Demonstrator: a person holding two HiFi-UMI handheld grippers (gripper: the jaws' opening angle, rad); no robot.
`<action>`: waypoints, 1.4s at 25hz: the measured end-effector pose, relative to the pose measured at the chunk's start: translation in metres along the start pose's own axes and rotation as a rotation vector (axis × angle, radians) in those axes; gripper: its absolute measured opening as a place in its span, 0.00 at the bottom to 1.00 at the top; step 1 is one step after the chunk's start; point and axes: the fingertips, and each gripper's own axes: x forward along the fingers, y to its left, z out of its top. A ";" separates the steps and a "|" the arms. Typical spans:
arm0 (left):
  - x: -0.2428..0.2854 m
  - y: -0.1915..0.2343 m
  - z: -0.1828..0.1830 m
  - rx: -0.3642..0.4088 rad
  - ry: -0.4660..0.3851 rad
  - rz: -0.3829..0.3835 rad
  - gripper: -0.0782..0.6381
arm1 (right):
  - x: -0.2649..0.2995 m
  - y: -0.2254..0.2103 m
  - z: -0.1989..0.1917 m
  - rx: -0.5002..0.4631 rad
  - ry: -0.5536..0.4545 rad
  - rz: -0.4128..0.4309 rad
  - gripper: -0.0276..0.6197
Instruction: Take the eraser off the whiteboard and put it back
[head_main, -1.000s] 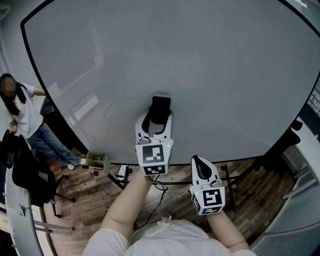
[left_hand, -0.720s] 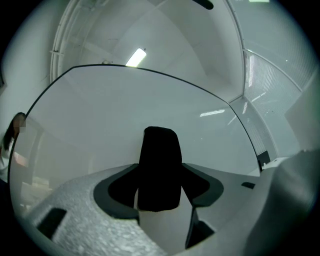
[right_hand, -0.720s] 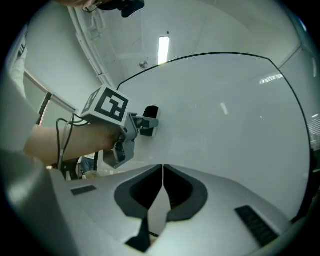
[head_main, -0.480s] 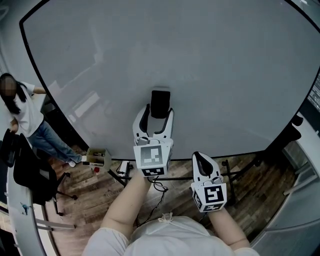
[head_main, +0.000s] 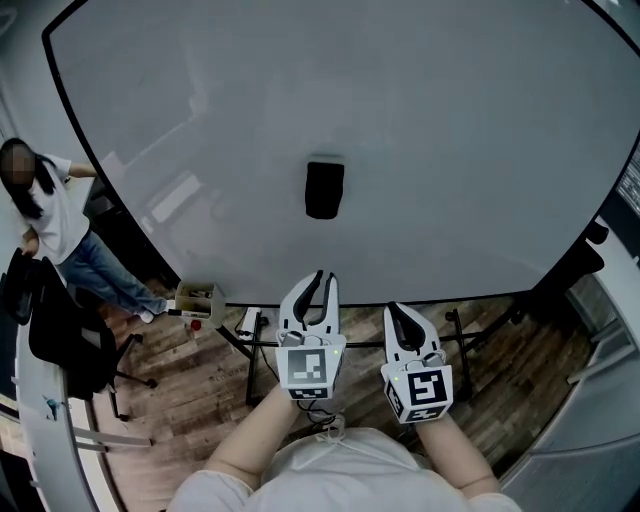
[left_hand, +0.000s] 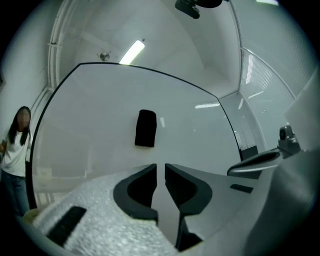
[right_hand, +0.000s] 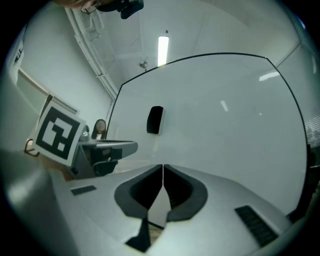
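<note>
Where a second ago the left gripper (head_main: 320, 276) reached up to the whiteboard with its jaws spread around the eraser, it now sits low and pulled back, just beside the right gripper (head_main: 392, 316), which has not moved. The left jaws are closing, a narrow slit apart, with nothing between them. The right gripper's jaws are pressed together and empty. Beyond both, the black eraser (head_main: 324, 190) sticks upright near the middle of the whiteboard (head_main: 470, 130), apart from either gripper. The board is large, white and black-edged. Beneath it lies a wooden floor (head_main: 190, 370). At the far left, a person (head_main: 50, 225) stands beside a black chair (head_main: 60, 345).
</note>
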 end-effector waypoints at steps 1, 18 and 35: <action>-0.006 -0.002 -0.009 -0.005 0.020 0.002 0.19 | -0.002 0.002 -0.002 0.003 0.001 0.003 0.09; -0.072 -0.013 -0.029 -0.076 0.101 -0.044 0.13 | -0.027 0.040 -0.004 0.011 -0.031 0.036 0.08; -0.071 -0.006 -0.018 -0.090 0.087 -0.075 0.13 | -0.019 0.051 -0.008 0.009 -0.009 0.029 0.08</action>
